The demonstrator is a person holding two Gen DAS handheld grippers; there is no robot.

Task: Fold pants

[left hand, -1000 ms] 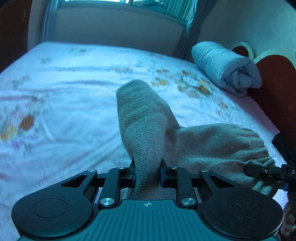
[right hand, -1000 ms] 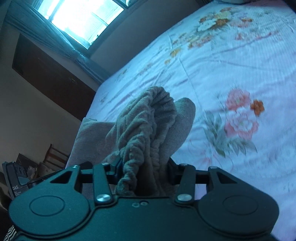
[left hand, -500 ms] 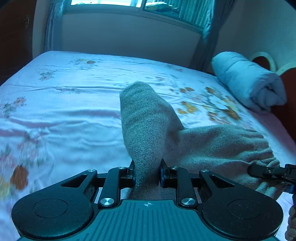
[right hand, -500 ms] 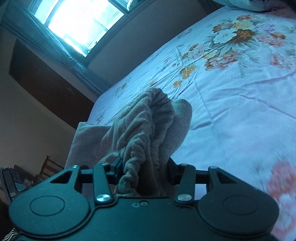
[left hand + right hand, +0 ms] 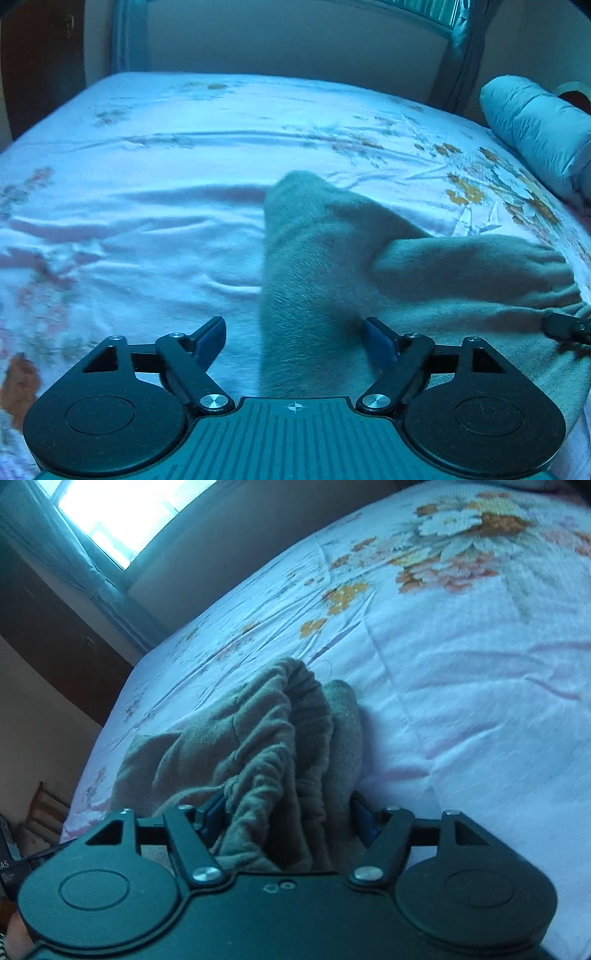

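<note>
The grey-brown fleece pants (image 5: 317,266) lie on the floral bed sheet (image 5: 147,184), folded, one end pointing away from me and the gathered waistband (image 5: 295,731) to the right. My left gripper (image 5: 295,334) is open, its jaws wide apart on either side of the cloth. My right gripper (image 5: 286,818) has its jaws spread around the bunched waistband, open with the cloth lying loose between them. The right gripper's fingertip (image 5: 565,326) shows at the right edge of the left wrist view.
A rolled pale blue quilt (image 5: 535,129) lies at the bed's far right by the headboard. A window (image 5: 122,517) with curtains is beyond the bed, a dark wooden wardrobe (image 5: 44,620) to its left. A chair (image 5: 40,812) stands off the bed's edge.
Both grippers have opened and let go of the pants, which now rest on the sheet. Both have lowered toward the bed.
</note>
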